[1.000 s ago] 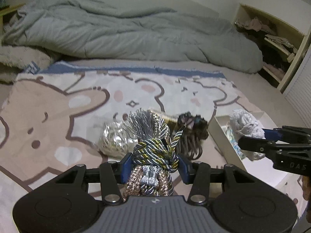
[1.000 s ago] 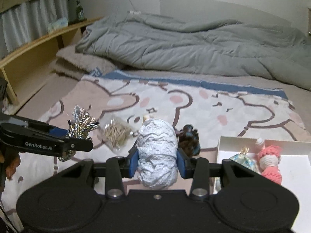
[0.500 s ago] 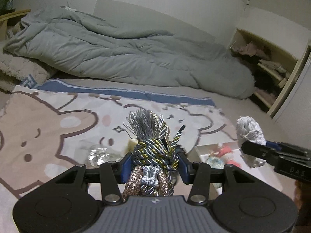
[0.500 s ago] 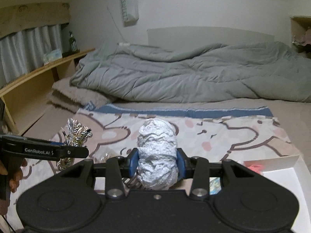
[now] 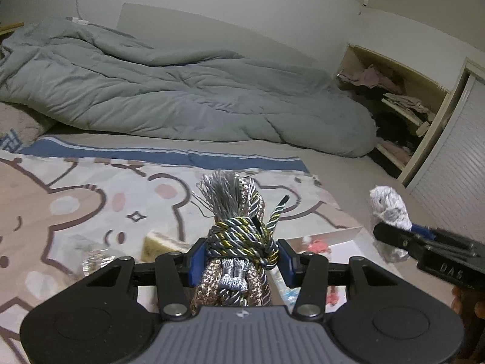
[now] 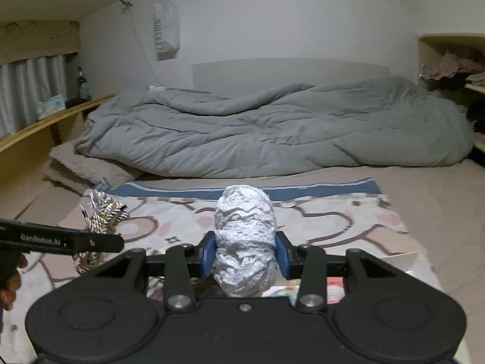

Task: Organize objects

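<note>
A: Container check. White box lies on the cartoon blanket, low in both views behind the gripper bodies. Contents: a pink knotted item; something pale blue below it, too blurred to name.

B: Grips?

A: Left gripper is clenched on a bundle of twisted cord, grey, gold and beige with a grey tassel sticking up. Right gripper is clamped on a white-grey skein of yarn, standing upright between the blue pads. Both are held clear above the blanket.

B: Legible text?

A: "GenRobot.AI" on the left gripper's finger, right wrist view. "DAS" on the right gripper's side, left wrist view.

B: View differences?

A: Left wrist alone shows a clear crinkled packet and a yellowish item on the blanket. Right wrist alone shows a shelf with a bottle.
</note>
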The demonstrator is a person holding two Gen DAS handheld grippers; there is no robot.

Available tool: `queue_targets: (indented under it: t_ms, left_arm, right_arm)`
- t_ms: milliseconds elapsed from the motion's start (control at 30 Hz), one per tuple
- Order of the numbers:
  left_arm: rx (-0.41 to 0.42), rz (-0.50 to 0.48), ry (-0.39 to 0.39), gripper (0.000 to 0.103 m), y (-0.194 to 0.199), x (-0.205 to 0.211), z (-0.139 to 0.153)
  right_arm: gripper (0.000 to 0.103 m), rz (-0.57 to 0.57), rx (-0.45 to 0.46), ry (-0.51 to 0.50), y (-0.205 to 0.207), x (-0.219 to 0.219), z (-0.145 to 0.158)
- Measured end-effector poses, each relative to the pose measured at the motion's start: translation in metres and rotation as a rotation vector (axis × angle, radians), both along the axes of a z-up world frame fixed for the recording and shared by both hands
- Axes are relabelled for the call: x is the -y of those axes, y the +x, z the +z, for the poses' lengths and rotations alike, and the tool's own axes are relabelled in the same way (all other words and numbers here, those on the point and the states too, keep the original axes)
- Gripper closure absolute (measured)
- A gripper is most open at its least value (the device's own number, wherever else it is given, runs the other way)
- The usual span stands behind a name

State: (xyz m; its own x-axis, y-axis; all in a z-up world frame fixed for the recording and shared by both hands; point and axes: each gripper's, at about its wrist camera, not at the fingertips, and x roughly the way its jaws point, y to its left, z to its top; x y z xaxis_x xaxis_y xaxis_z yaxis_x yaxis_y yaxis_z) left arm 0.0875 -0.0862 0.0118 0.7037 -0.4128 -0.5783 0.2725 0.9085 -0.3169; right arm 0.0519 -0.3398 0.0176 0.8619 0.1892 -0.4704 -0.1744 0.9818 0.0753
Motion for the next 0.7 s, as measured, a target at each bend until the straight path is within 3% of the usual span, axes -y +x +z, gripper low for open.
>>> queue_targets:
  t_ms: [700]
  left_arm:
    - [-0.003, -0.169, -0.002, 0.053, 0.036, 0.131, 0.001]
  right_arm:
    - [0.061, -0.182, -0.04, -0.026, 0.018, 0.1, -0.026]
